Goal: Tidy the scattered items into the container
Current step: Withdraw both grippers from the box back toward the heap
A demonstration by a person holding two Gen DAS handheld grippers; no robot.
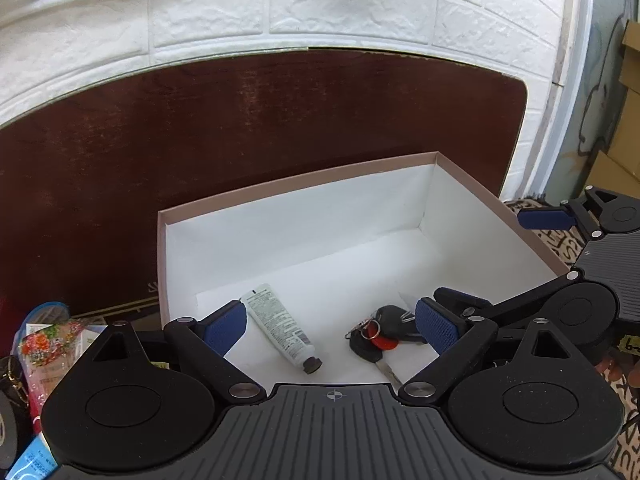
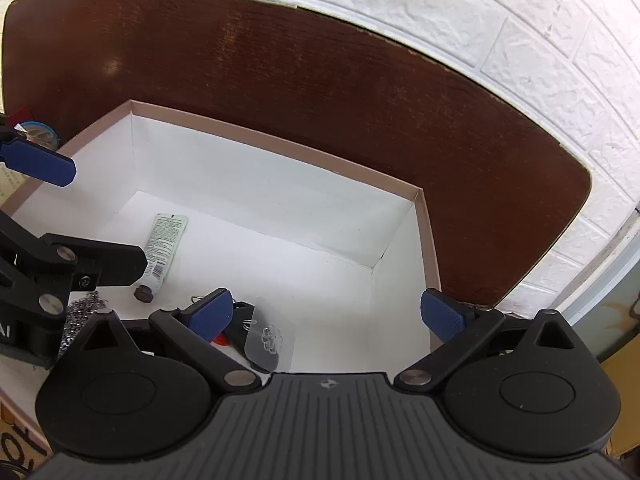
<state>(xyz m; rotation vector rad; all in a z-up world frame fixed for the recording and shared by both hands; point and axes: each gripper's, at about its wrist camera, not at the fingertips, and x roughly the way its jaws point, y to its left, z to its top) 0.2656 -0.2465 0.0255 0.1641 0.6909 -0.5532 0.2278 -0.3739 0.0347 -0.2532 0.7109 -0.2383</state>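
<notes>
- Both tongs hang over the box (image 1: 492, 196) with nothing between the pads: left tongs (image 1: 332, 326) spread wide, right tongs (image 2: 328, 316) spread wide.
- The tube (image 1: 280, 326) lies at 7 o'clock on the box floor; the keys (image 1: 376, 336) lie at 5 o'clock.
- A clear tag (image 2: 269, 338) lies by the keys.
- Packets (image 1: 52, 344) wait outside at 9 o'clock.
- Lift clear of the rim before swinging out, I judge.

tube (image 2: 164, 248), keys (image 2: 240, 326) in box (image 2: 280, 146)

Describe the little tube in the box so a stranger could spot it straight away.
Find the open white-lined box on the dark brown table. On its floor, left of the bunch of keys, lies the tube: pale, covered in small print, with a dark cap.
</notes>
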